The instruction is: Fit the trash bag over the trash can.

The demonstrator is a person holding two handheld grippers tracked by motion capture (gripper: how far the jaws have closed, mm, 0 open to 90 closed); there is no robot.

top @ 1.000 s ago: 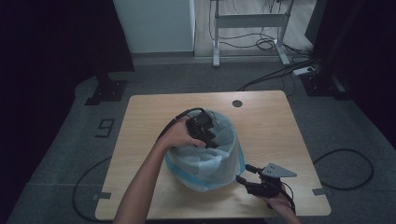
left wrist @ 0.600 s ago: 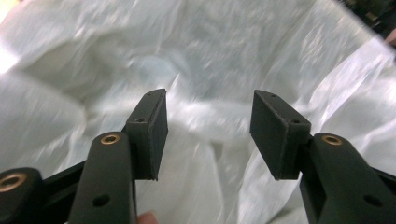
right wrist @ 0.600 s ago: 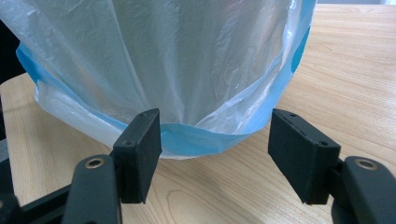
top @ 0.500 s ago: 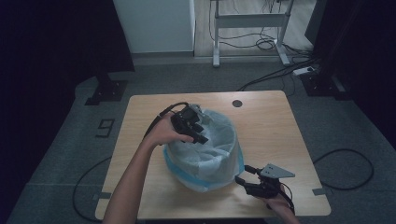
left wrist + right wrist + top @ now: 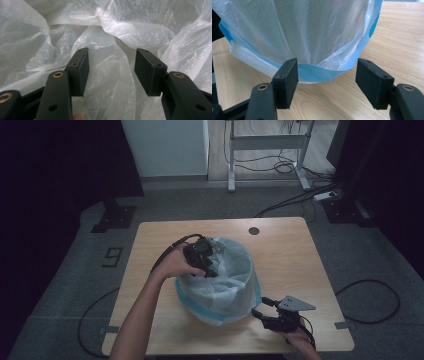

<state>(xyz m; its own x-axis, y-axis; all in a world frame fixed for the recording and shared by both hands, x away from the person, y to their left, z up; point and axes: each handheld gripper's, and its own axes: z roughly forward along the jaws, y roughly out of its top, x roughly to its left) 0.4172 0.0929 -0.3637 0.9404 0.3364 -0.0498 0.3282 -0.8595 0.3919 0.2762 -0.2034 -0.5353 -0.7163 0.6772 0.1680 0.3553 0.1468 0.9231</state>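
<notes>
A: Where does the bin (image 5: 220, 285) stand?

B: On the table (image 5: 295, 255), near its middle, a little toward the person's side. The plastic bag (image 5: 227, 270) sits in it, draped over the rim and down the outside.

A: And the left gripper (image 5: 210, 265)?

B: At the bin's left rim, above the bag's mouth, facing into the bag (image 5: 110, 32).

A: The right gripper (image 5: 260, 307)?

B: Low over the table at the bin's right front, just beside the bag's hanging edge (image 5: 322, 72). A round hole (image 5: 254, 230) lies behind the bin, near the far edge.
</notes>
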